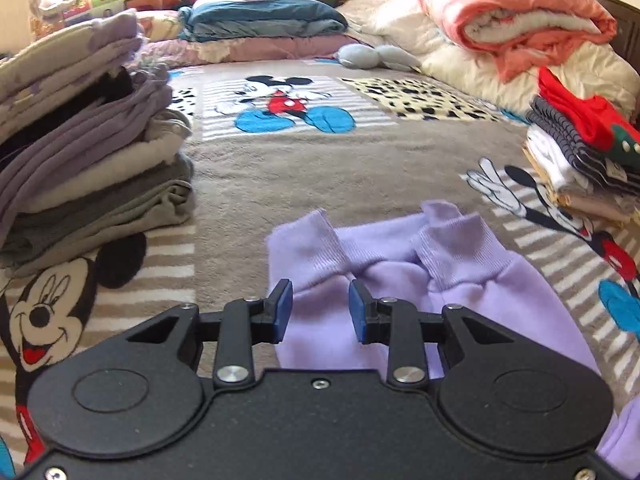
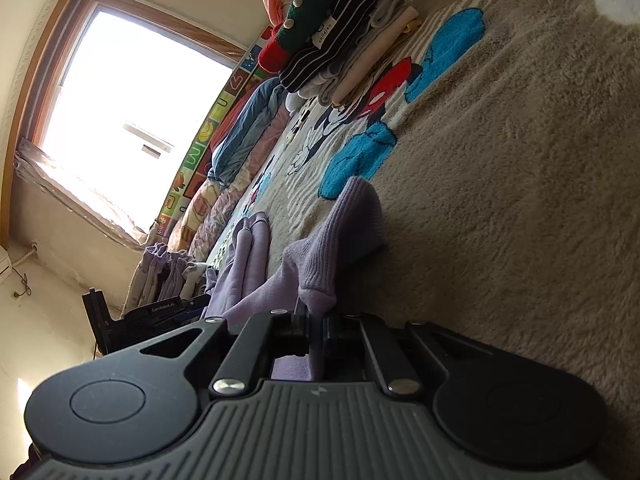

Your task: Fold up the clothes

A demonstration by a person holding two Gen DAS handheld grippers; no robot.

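Lying flat on the cartoon-print blanket, the lilac garment stretches away from both tools with its two ribbed cuffs pointing toward the far side of the bed, so its long axis runs roughly along the line the left gripper looks down. That gripper hangs just over the near part of the fabric, its blue pads spread apart with lilac cloth showing between them but not pressed by either one. The right gripper is pressed together on a fold of the same garment just behind one cuff, which stands up from the blanket in its view. How much cloth sits inside that pinch is hard to tell, since the fingers hide it. With one side already held, the left tool looks nearer the free side and probably needs to drop and close there before any fold can be carried toward the cuffs.
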